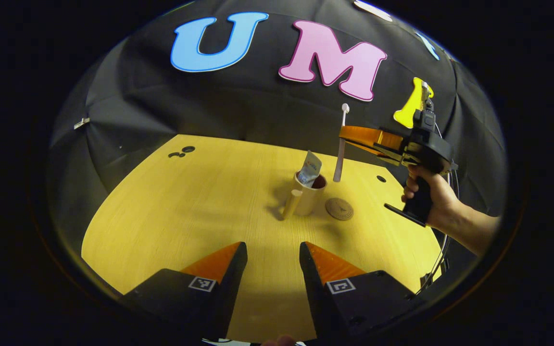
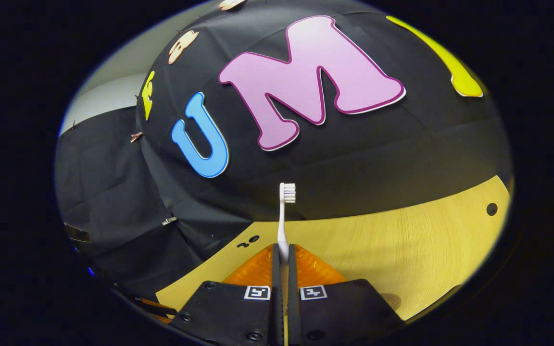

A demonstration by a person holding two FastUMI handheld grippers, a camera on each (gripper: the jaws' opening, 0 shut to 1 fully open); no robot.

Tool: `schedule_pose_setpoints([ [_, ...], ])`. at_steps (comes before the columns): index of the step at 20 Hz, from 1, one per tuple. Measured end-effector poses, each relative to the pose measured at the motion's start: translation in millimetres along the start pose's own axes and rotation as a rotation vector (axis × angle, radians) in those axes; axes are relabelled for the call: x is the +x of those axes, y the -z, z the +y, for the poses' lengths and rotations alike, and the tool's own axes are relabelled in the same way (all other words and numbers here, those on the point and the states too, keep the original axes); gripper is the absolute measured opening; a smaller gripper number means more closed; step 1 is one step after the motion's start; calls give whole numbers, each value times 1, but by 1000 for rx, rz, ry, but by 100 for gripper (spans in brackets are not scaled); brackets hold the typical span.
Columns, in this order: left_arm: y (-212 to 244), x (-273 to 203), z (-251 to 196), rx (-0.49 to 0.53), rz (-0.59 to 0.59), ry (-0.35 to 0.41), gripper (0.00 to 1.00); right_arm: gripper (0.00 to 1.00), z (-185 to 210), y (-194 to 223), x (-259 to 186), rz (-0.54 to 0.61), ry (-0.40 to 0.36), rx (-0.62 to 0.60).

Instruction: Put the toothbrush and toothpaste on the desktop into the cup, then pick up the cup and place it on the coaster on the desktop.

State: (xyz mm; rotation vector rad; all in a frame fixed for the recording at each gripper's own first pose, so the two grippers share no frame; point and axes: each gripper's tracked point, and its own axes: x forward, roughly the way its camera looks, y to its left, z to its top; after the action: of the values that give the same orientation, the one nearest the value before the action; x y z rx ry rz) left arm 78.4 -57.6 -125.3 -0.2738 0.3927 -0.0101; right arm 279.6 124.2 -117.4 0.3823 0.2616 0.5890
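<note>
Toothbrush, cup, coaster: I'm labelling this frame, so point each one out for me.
toothbrush (image 1: 339,158), left gripper view, on its handle below the fingers.
cup (image 1: 311,198), left gripper view, on its outer wall.
coaster (image 1: 339,209), left gripper view, on its top face.

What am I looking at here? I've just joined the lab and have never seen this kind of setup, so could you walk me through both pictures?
No robot: a person holds a pistol-grip tool with two orange fingers in each hand, and each tool carries a fisheye camera looking along its own fingers. In the left gripper view, the left gripper hangs open over the yellow desktop. Farther off, a hand holds the right gripper, which grips a white toothbrush upright, just above and beside the cup. The toothpaste already stands in the cup. A round coaster lies beside it. The right gripper view looks along those closed fingers at the toothbrush, bristles up.
</note>
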Motion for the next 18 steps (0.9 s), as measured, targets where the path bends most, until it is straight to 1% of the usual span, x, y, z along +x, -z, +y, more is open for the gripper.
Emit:
schedule_pose_setpoints([
  [5,22,-12,4,-9,37,-41,69,8,-16,21,27,13,7,-4],
  [8,31,-14,3,-22,56,-50,68,8,-22,38,36,37,8,-49],
  [11,30,-14,1,-17,68,-56,68,8,-27,54,38,68,18,-111],
  [14,33,-9,0,-9,69,-51,68,10,-26,70,37,115,7,-140],
  [15,32,-8,-2,-7,71,-42,68,9,-27,72,35,119,10,-145],
  [17,30,-6,-10,2,73,-18,68,12,-25,74,29,126,14,-146],
  [18,29,-5,-13,11,74,-11,69,12,-23,77,28,141,13,-141],
])
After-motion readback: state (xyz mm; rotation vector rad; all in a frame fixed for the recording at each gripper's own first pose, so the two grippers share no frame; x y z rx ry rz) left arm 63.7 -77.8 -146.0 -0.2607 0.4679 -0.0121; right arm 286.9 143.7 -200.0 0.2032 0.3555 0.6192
